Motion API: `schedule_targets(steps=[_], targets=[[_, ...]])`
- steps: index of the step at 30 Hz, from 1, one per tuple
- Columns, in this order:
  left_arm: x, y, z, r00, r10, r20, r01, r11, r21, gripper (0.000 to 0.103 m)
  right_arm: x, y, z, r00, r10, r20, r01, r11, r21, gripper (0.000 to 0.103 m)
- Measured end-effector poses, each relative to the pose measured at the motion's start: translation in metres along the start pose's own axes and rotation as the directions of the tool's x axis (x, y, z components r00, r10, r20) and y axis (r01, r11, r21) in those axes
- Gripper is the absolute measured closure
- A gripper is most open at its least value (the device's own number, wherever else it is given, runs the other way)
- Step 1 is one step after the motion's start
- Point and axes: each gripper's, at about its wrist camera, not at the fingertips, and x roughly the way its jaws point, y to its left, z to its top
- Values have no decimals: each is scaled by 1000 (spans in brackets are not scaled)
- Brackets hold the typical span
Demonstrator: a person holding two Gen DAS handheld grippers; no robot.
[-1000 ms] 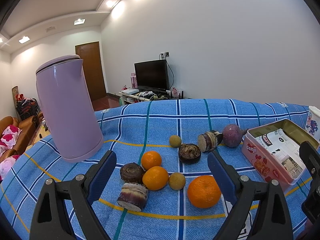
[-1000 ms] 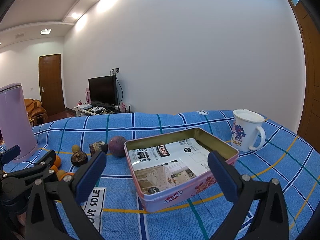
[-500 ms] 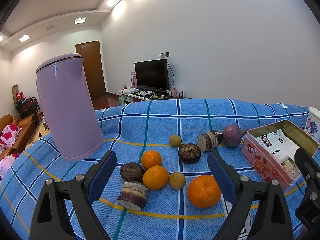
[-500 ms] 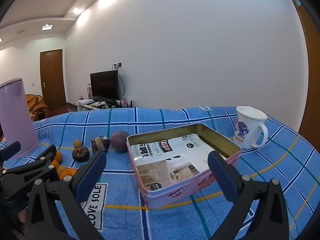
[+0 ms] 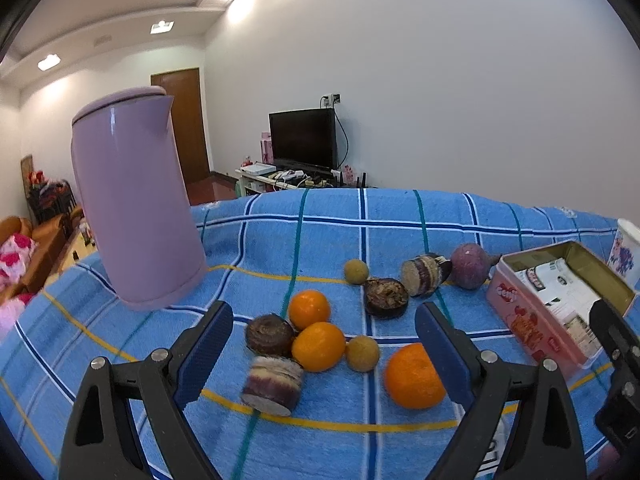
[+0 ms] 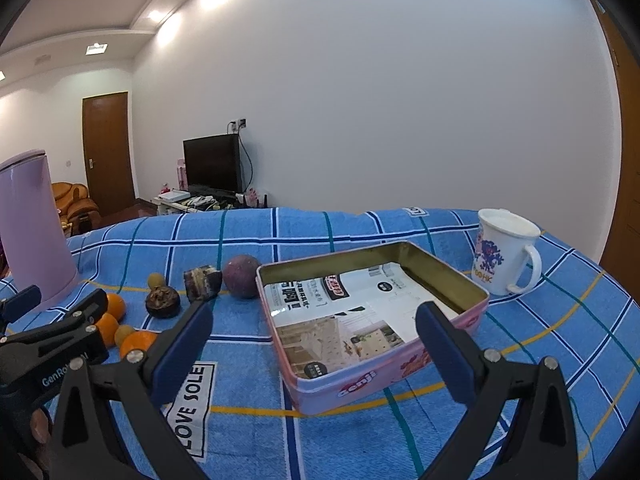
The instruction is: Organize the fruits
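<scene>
Left gripper (image 5: 323, 332) fingers wide apart, nothing between, above fruit cluster on table (image 5: 400, 208). Right gripper (image 6: 312, 330) fingers also apart, empty, over tin (image 6: 460, 280).

Fruits loose on blue cloth, left of tin; tin holds only paper.

Risks:
- Oranges (image 5: 318, 346) touch each other and dark piece (image 5: 269, 334); closing fingers may push neighbour, round fruit rolls.
- Big orange (image 5: 414, 376) just beside right finger; may be knocked.
- Kettle (image 5: 136, 204) near on left; wide swing may hit it.
- Mug (image 6: 502, 258) near tin, right gripper may bump it.

White walls (image 6: 380, 100) enclose the room under recessed ceiling lights (image 5: 162, 27). A brown wooden door (image 6: 107, 152) stands at the far end, a dark television (image 5: 303, 139) on a low stand (image 5: 276, 178) beside it, and an orange sofa (image 6: 76, 202) left.
</scene>
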Motion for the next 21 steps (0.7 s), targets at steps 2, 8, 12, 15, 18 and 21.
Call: schedule_targets(steps=[2,8,12,15,18,21], targets=[[1,3,3,1000,19,16,-20,999,30,10,1,1,0,1000,10,-10,-10,1000,-2,0],[9,46,13,1000,9,-3,-9,1000,-19,10,3,7,0,998,65,-28,-66,997,-37,0],[12,84,15,998,65,5,-65,997,-50,10,2,21,-2,988,147,-48,-150,986,-78,5],[16,111,14,998,69,-3,-69,994,-89,10,10,43,-2,958,254,-133,-268,958,-101,20],[18,125,11,998,69,-10,-70,993,-90,10,23,73,-1,919,326,-220,-360,923,-136,21],[21,127,6,999,14,-38,-17,997,-77,10,40,101,1,883,347,-315,-408,900,-153,21]])
